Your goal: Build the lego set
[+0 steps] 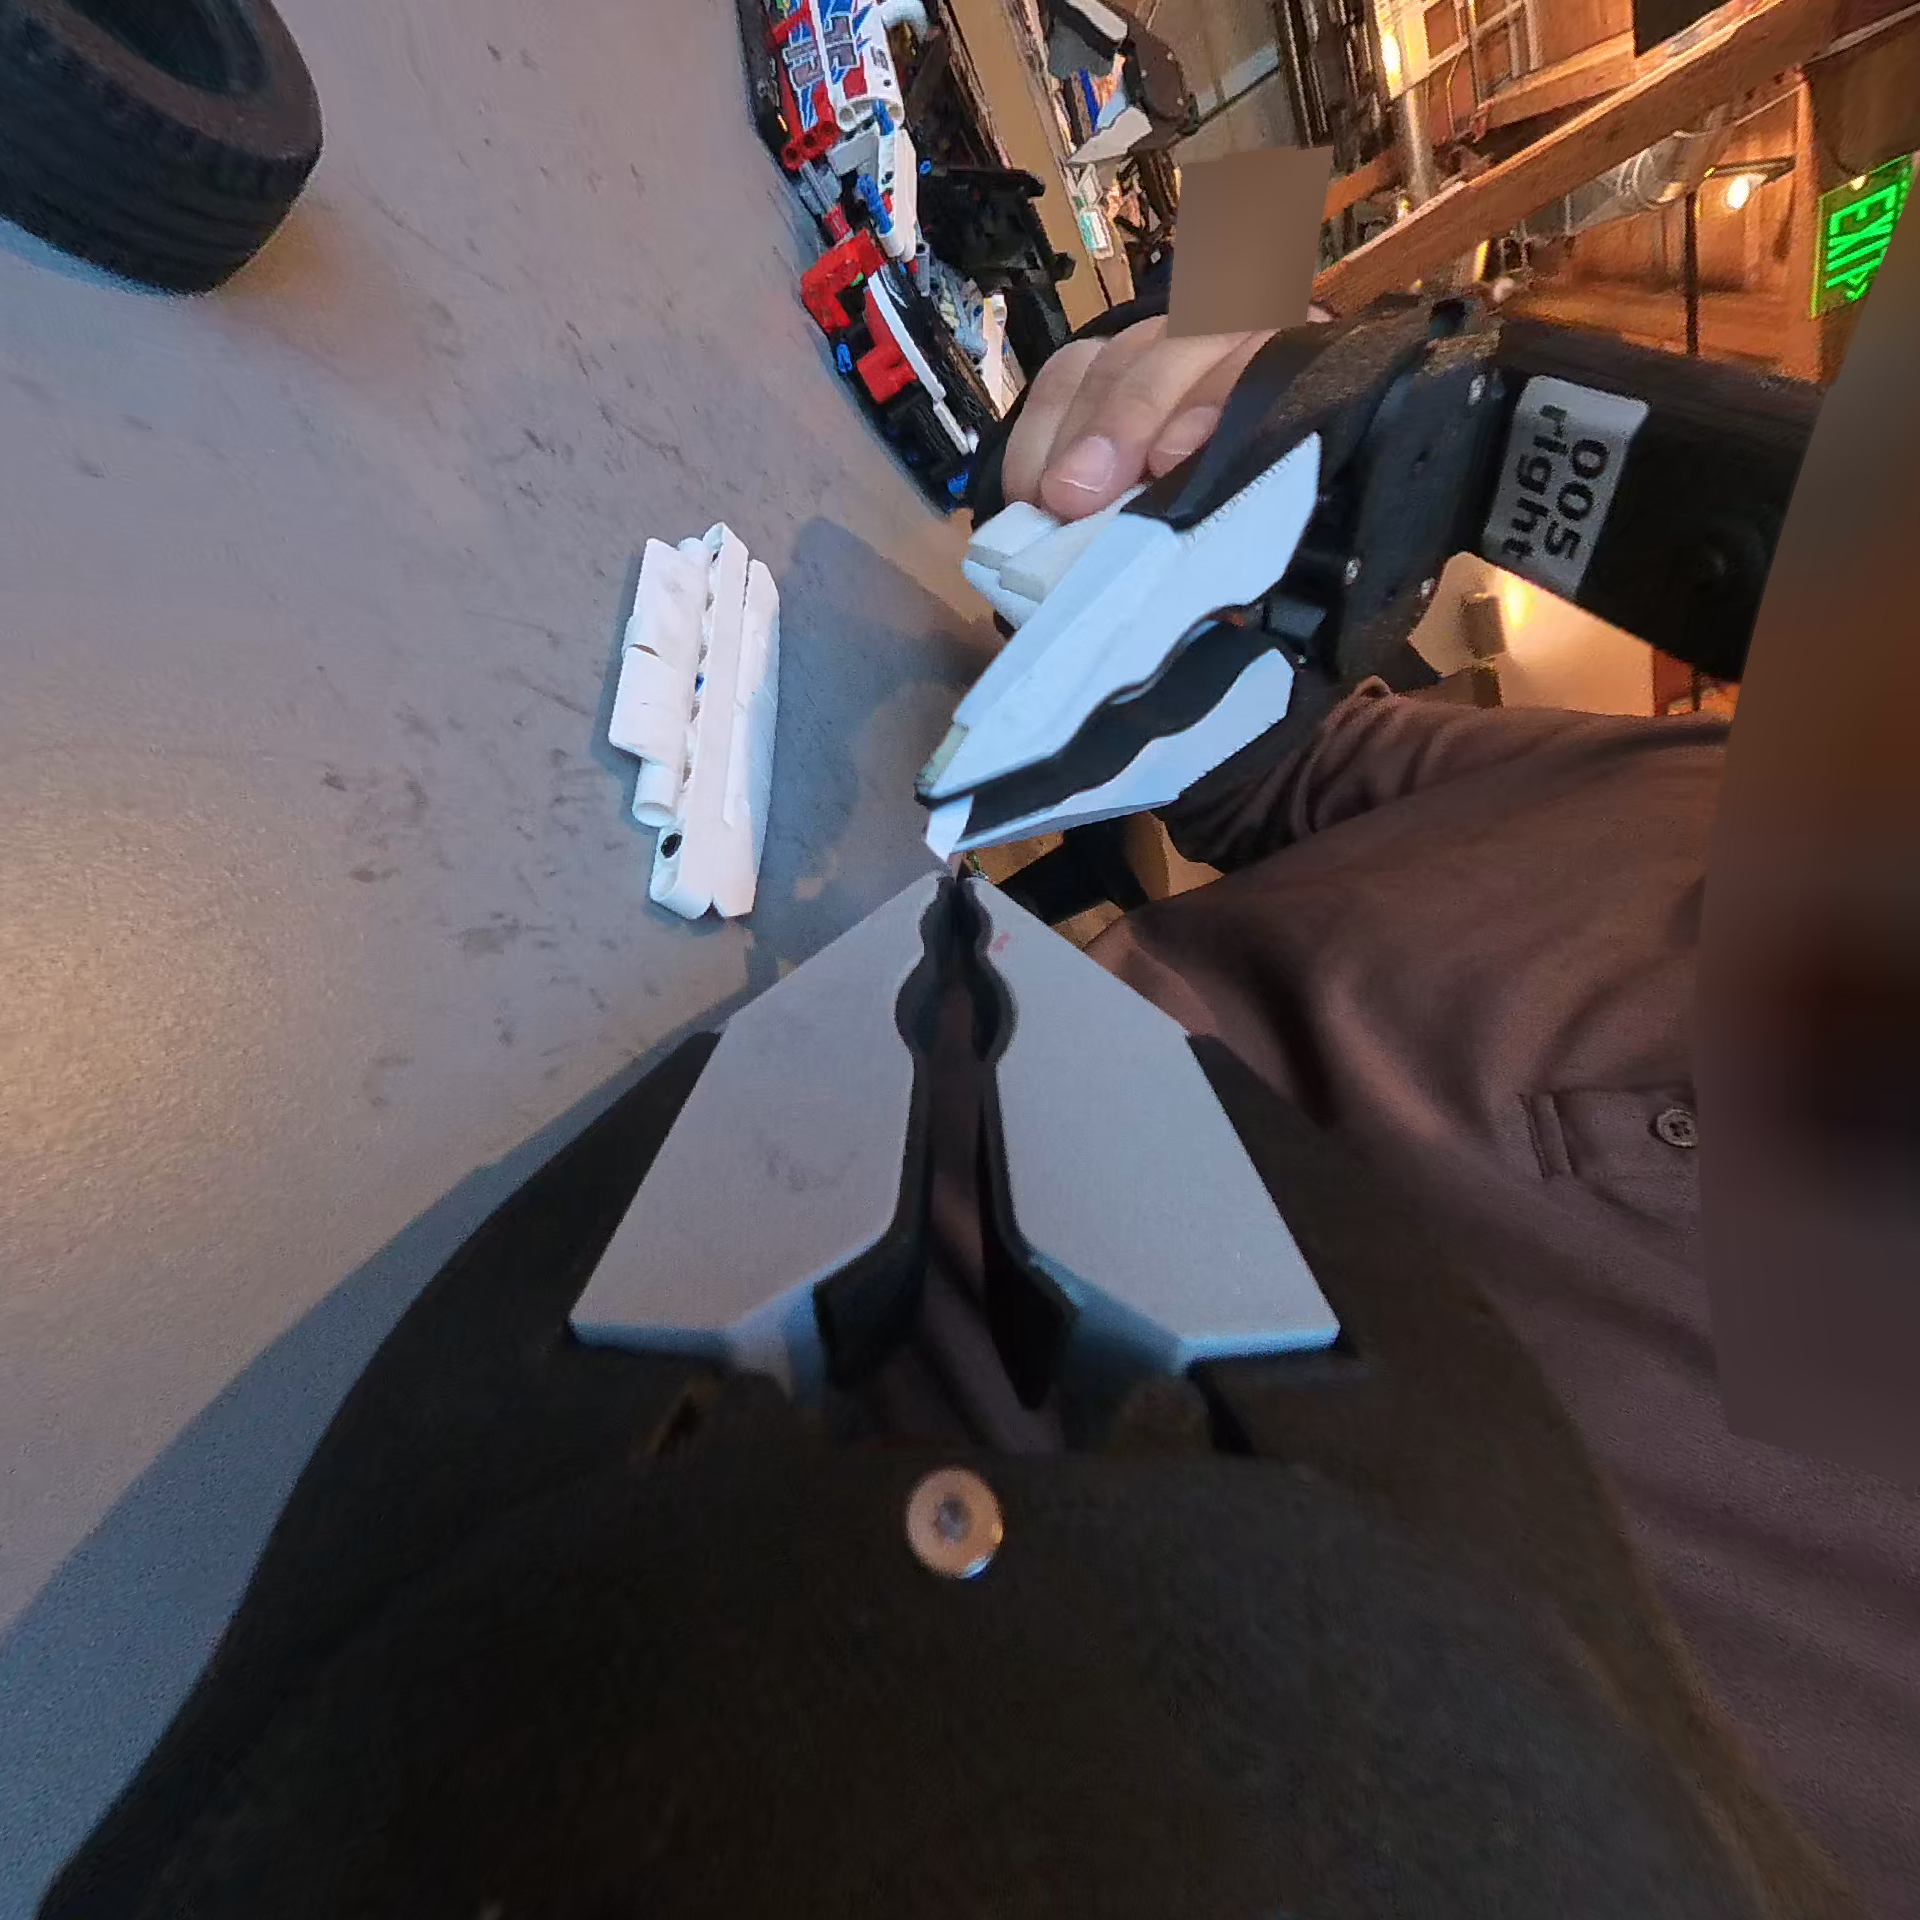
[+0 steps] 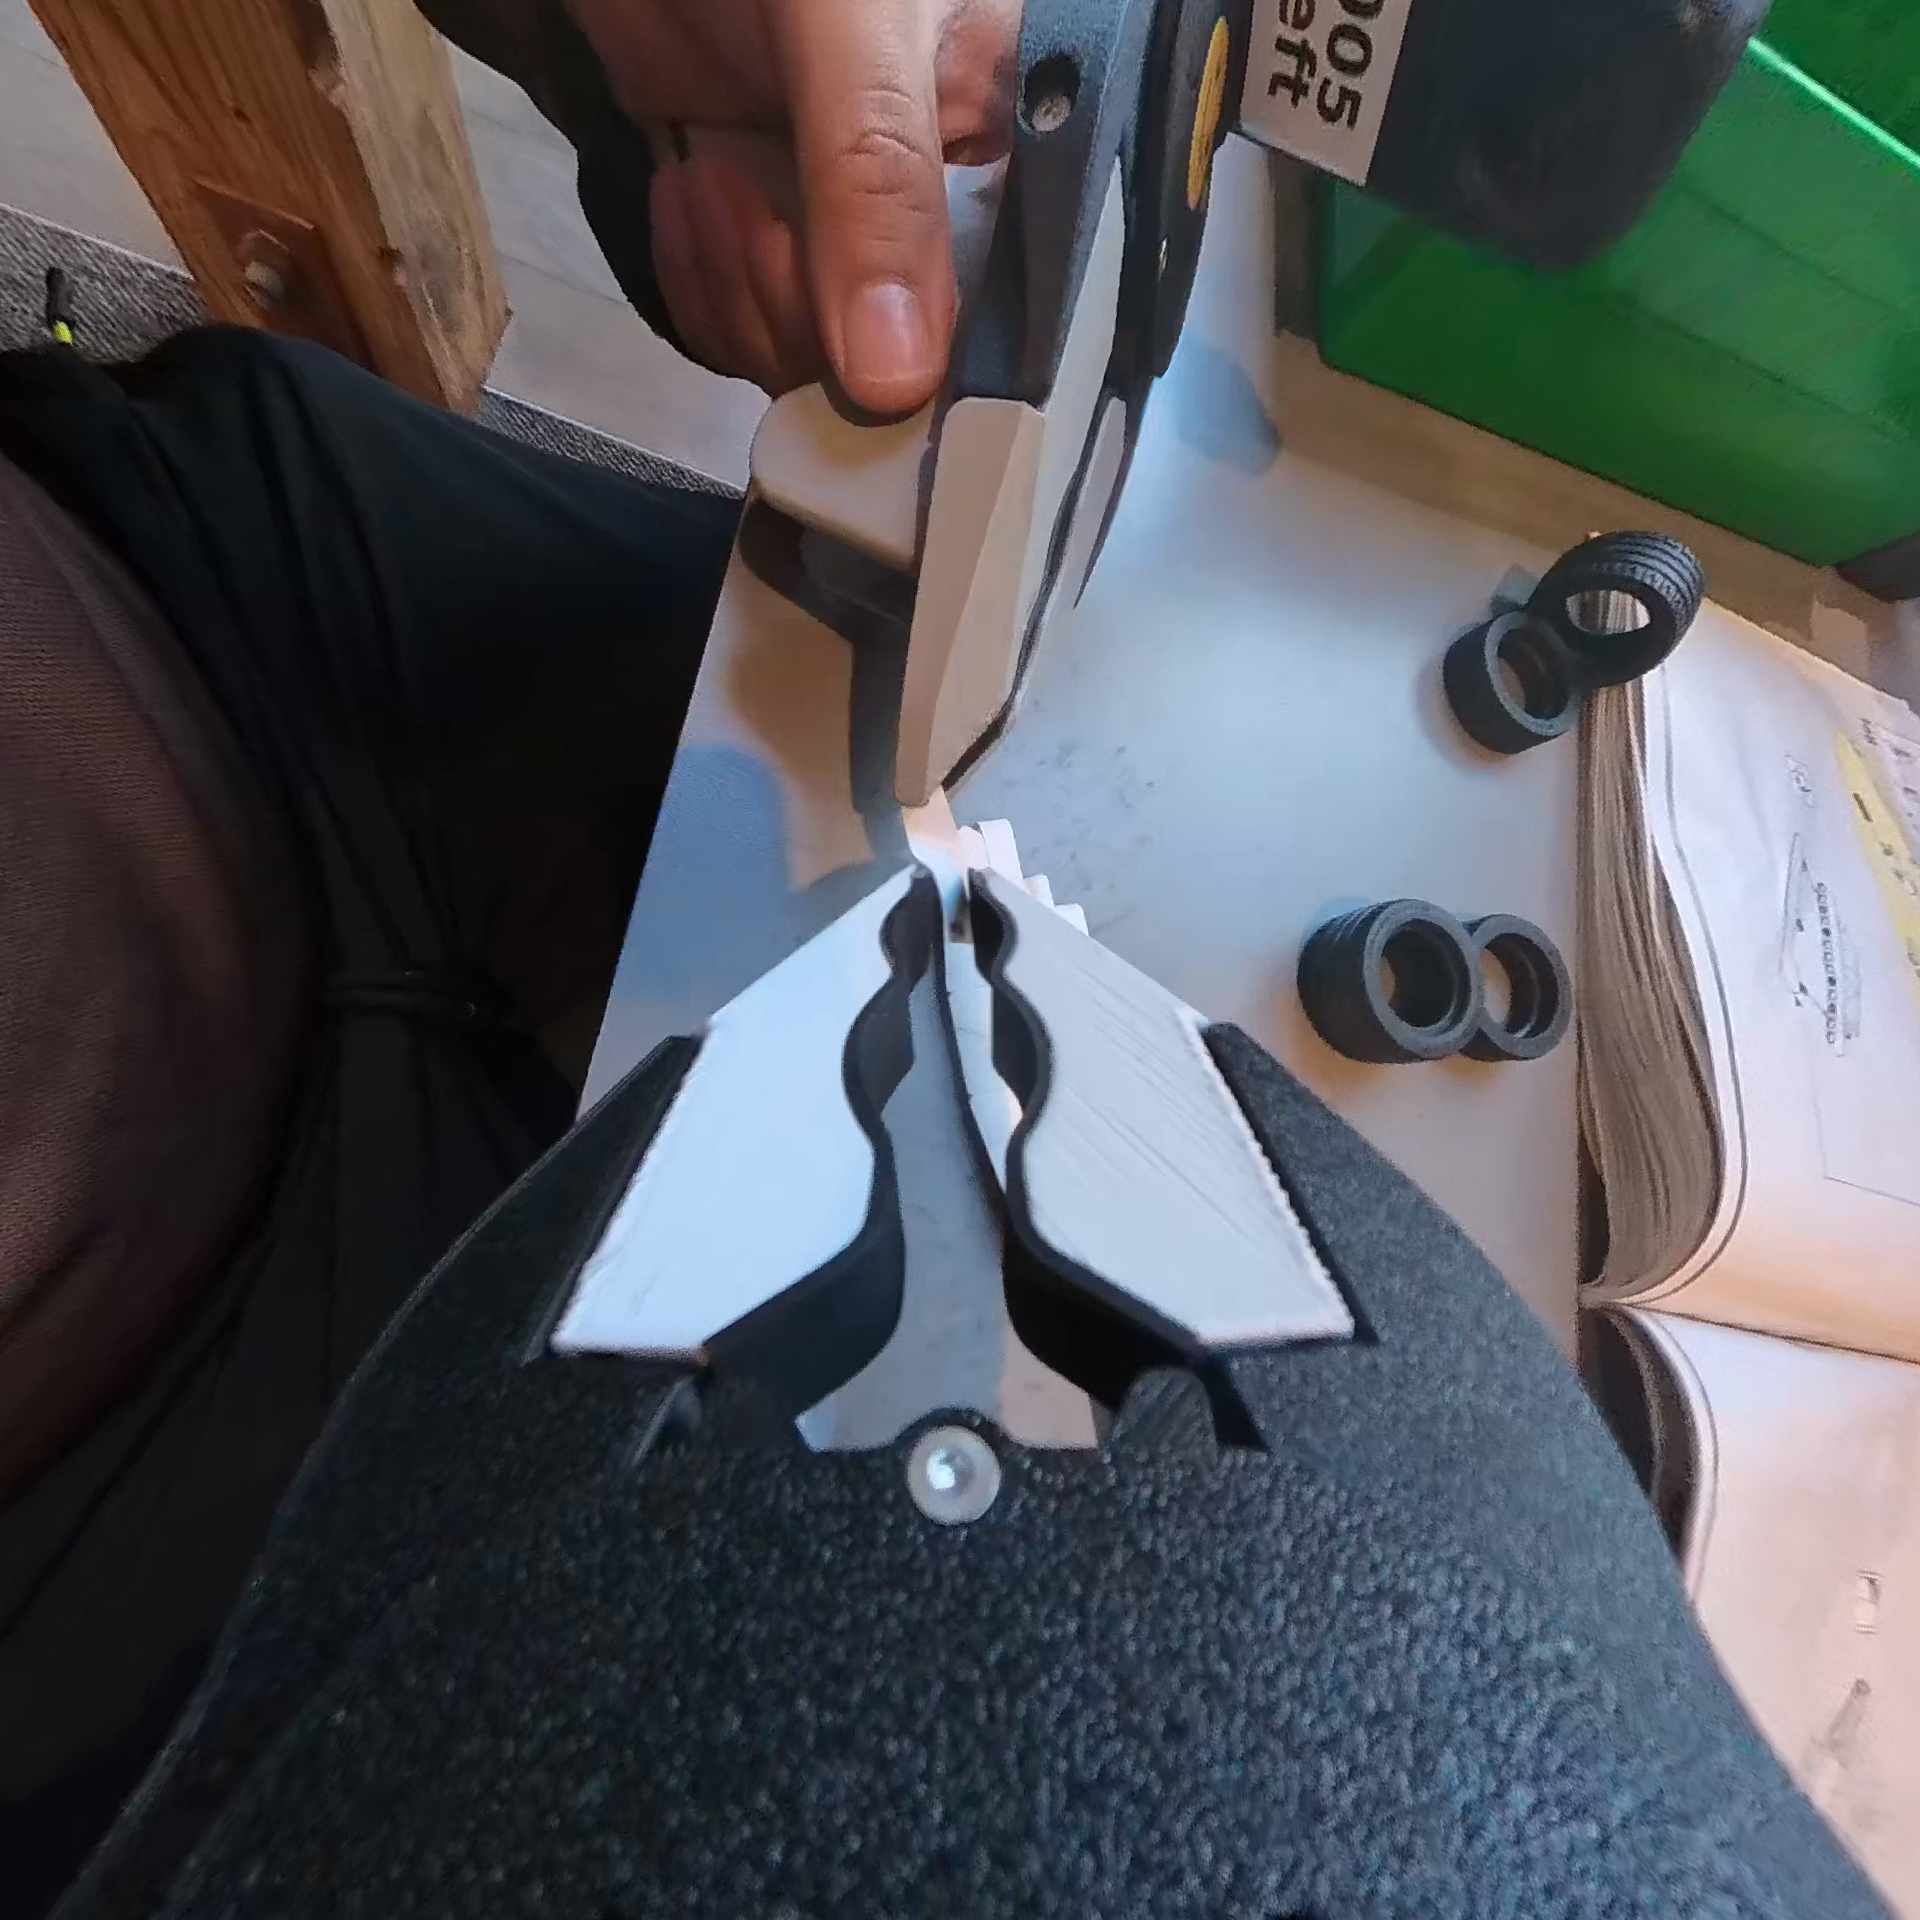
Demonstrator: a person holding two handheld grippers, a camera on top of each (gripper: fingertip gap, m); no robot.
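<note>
A white lego assembly (image 1: 701,727) lies flat on the grey table (image 1: 312,727); its edge peeks out behind my right finger in the right wrist view (image 2: 1013,873). My left gripper (image 1: 951,883) is shut with nothing visible between its tips, and it hangs over the table's near edge. My right gripper (image 2: 943,883) is shut on a small tan piece (image 2: 935,826) that sticks out of its tips. The two grippers meet tip to tip just right of the white assembly. The right gripper also shows in the left wrist view (image 1: 940,810), and the left gripper in the right wrist view (image 2: 920,800).
A partly built red, white and blue lego car (image 1: 883,208) stands at the far table edge. Several black tyres (image 2: 1392,977) lie on the table, with one large tyre (image 1: 135,135) nearby. An open instruction booklet (image 2: 1766,935) and a green bin (image 2: 1662,312) are to the right. Both grippers' tips are close together, under 4 cm apart.
</note>
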